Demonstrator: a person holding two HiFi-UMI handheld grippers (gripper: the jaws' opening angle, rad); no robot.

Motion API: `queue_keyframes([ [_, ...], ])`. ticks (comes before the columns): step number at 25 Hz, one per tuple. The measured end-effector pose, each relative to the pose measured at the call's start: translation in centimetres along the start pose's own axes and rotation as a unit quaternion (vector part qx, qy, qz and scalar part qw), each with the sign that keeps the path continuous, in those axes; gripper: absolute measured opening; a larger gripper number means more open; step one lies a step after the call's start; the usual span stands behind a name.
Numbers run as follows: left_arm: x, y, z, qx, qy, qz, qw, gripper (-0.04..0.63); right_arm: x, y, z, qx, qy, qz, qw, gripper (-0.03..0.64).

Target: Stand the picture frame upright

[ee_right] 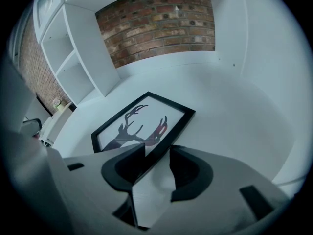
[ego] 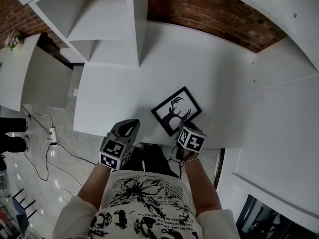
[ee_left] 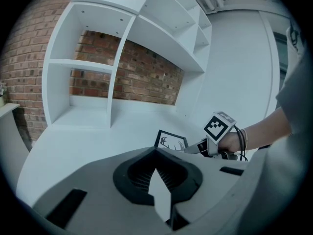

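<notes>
White worktop (ego: 124, 83) under brick wall: picture frame (ego: 177, 111) lies flat at centre. Right gripper (ee_right: 157, 148) fingers apart over its near edge; left gripper (ee_left: 156, 151) lower left, fingers together, empty.

The shirt (ego: 144, 210) lettering is too blurred to read

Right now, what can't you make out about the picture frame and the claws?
- Black-framed deer-silhouette picture frame: its back and any stand are hidden, since it lies face up on the white table.
- Head view: the right claw covers part of its near edge.
- Left gripper view: frame tiny, lower part behind the left claw.
</notes>
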State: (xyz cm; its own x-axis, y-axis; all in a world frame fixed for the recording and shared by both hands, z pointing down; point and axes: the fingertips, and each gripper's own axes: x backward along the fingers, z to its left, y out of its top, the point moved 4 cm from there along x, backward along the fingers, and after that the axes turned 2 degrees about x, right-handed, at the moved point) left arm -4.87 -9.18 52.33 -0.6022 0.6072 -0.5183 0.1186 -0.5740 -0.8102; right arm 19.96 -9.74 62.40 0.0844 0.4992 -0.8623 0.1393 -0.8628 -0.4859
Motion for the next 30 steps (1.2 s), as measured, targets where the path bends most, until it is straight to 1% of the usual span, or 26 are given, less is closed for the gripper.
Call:
queue_keyframes([
  [7, 1.1, -0.8, 0.6, 0.000, -0.010, 0.002, 0.9999, 0.006, 0.9, -1.8, 1.3, 0.000, -0.002, 0.004, 1.000, 0.147],
  [15, 1.7, -2.4, 1.8, -0.006, -0.025, 0.021, 0.9995, 0.008, 2.0, -3.9, 2.7, 0.000, -0.011, 0.001, 1.000, 0.126],
  [21, 2.3, -4.1, 1.5, -0.008, -0.035, 0.036, 0.9987, 0.006, 2.4, -5.1, 2.8, 0.009, -0.012, 0.000, 1.000, 0.121],
  [26, 2.7, -5.1, 0.7, -0.001, -0.028, 0.037, 0.9989, 0.008, 2.6, -5.6, 2.5, 0.027, -0.005, 0.005, 1.000, 0.121],
  [30, 3.0, -5.2, 0.5, 0.000, -0.016, 0.036, 0.9992, 0.008, 2.8, -5.6, 2.5, 0.051, 0.005, 0.012, 0.999, 0.120],
])
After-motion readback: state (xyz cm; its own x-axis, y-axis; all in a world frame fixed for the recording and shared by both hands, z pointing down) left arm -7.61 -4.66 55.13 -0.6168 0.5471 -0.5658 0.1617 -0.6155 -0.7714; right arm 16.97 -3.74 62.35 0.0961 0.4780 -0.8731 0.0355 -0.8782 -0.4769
